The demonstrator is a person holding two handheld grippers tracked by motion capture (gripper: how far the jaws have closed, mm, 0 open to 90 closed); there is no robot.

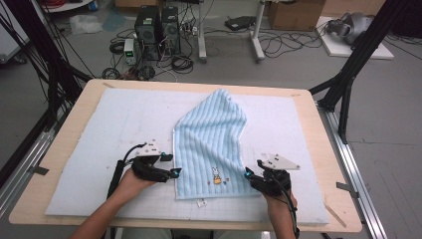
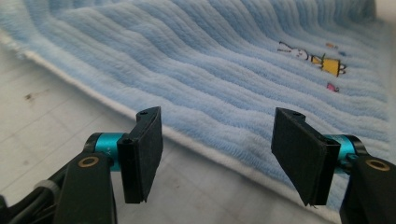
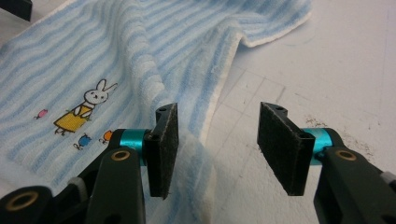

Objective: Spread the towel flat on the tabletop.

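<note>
A light blue striped towel [image 1: 211, 144] with a small rabbit picture [image 1: 217, 176] lies on the white mat, its far part folded to a point. My left gripper [image 1: 175, 172] sits at the towel's left edge, open, with the white hem [image 2: 205, 149] running between its jaws. My right gripper [image 1: 247, 173] stands open at the towel's right edge. Its left jaw rests over the towel [image 3: 140, 65] and its right jaw over bare mat. The rabbit picture [image 3: 84, 109] appears left of that jaw, and in the left gripper view the rabbit picture [image 2: 313, 58] lies at upper right.
The white gridded mat [image 1: 124, 119] covers a wooden table [image 1: 323, 149]. A small white tag [image 1: 201, 202] lies at the towel's near edge. Beyond the table, computer towers [image 1: 157, 27], cables and black frame legs [image 1: 348, 74] stand on the floor.
</note>
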